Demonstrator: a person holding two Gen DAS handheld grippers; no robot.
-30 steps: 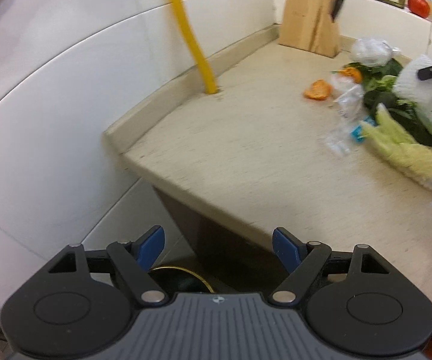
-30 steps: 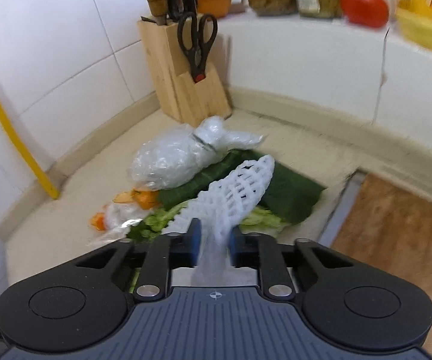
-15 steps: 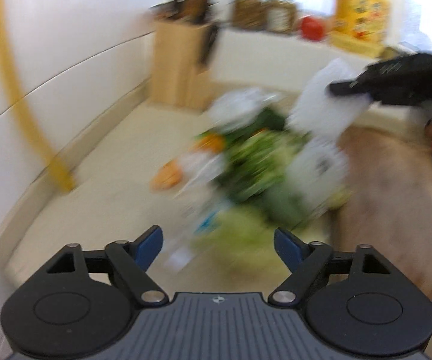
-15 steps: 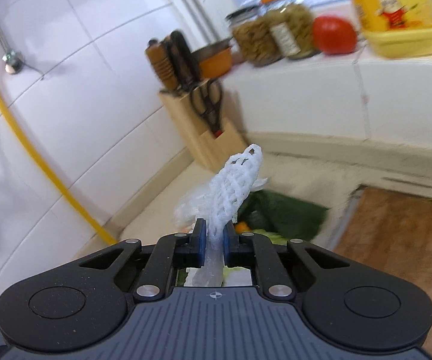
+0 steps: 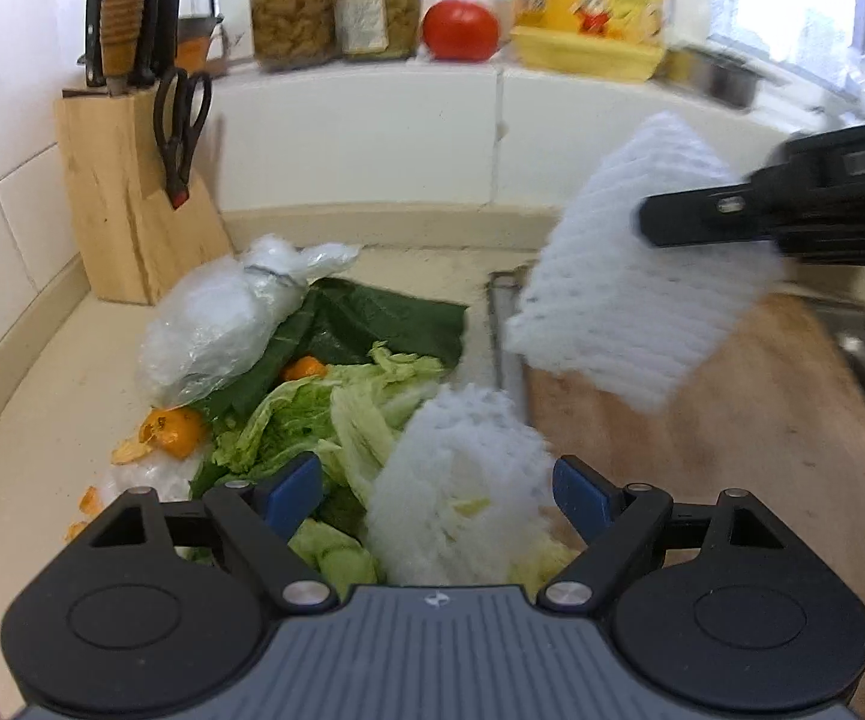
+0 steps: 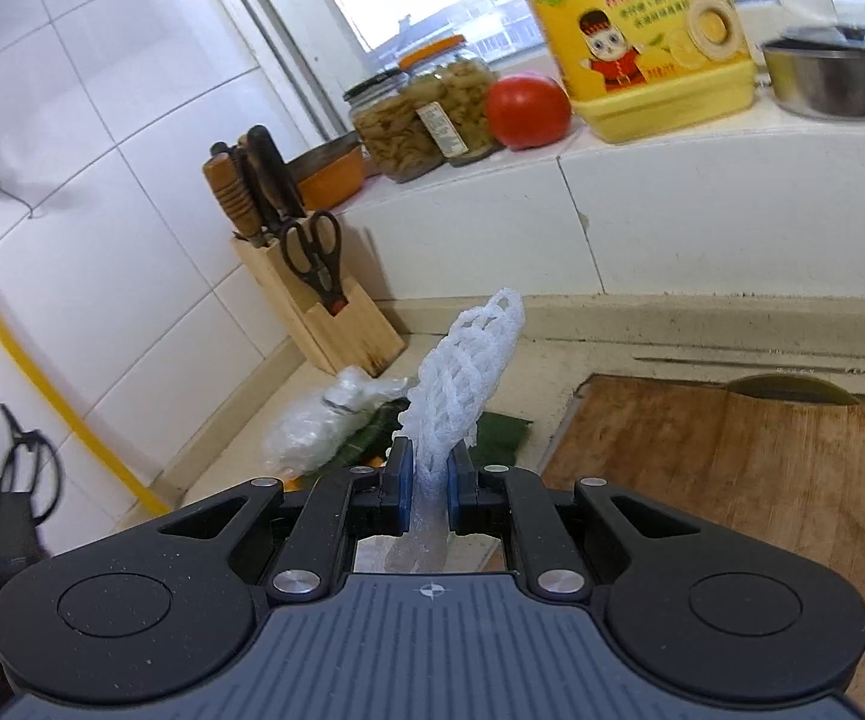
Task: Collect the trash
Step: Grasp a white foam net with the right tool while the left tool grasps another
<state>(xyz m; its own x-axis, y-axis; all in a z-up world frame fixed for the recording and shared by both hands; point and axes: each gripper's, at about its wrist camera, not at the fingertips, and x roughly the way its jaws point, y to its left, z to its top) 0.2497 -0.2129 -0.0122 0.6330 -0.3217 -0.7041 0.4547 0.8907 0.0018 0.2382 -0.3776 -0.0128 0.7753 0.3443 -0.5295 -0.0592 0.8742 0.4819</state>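
The right gripper [image 6: 429, 483] pinches one white foam net sleeve [image 6: 462, 378] between its blue pads, the sleeve standing up and forward from the grip, held in the air above the counter [image 6: 552, 354]. From the left wrist view that same sleeve [image 5: 630, 294] hangs over the near edge of the wooden cutting board [image 5: 762, 420], clear of the pile. The left gripper [image 5: 438, 489] is spread wide with nothing between its fingers, poised over a second white foam net [image 5: 462, 480] that lies on the scrap heap just beside the board; whether the fingers touch it is hard to judge, since the net is blurred. The heap holds one knotted clear plastic bag [image 5: 222, 324], dark green leaves [image 5: 384, 324], pale cabbage leaves [image 5: 336, 414], and at least two pieces of orange peel [image 5: 171, 429], with smaller orange bits at the left edge. Behind, one wooden knife block [image 5: 126, 204] carries one pair of black scissors [image 5: 177, 120] and several knife handles. On the ledge stand two glass jars [image 5: 336, 12], one tomato [image 5: 459, 30], one yellow bottle [image 5: 588, 6] and one small steel pot [image 6: 828, 78].
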